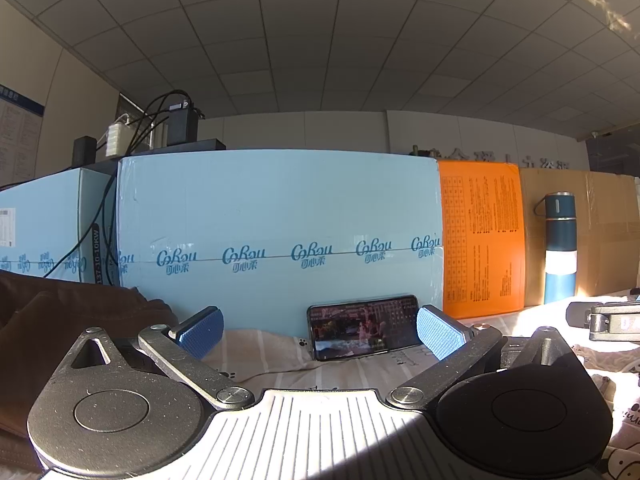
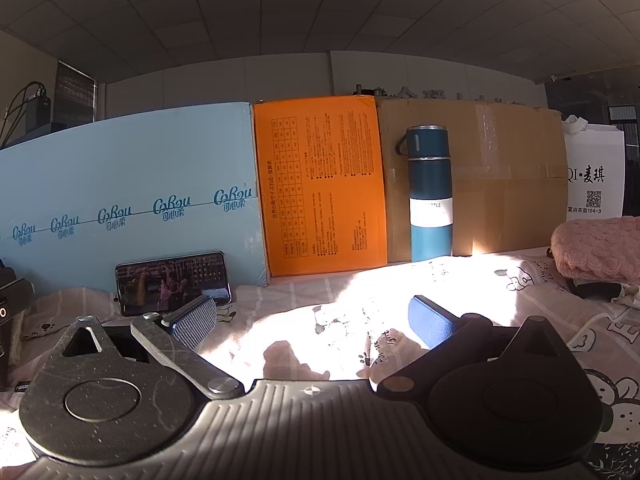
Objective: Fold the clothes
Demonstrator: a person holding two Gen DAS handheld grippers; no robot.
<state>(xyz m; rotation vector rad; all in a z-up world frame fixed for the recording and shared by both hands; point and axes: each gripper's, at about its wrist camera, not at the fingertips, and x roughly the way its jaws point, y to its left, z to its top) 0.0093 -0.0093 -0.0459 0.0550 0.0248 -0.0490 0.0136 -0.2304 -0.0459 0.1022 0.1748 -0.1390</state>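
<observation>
A dark brown garment lies bunched at the left of the left wrist view, just left of my left gripper, which is open and empty, low over the patterned pink bedsheet. A pink knitted garment lies at the far right of the right wrist view. My right gripper is open and empty, resting low over the sunlit sheet, well left of the pink garment. The right gripper's body also shows at the right edge of the left wrist view.
A phone with a lit screen leans against a light blue carton; it also shows in the right wrist view. An orange box, a brown carton, a blue flask and a white bag line the back.
</observation>
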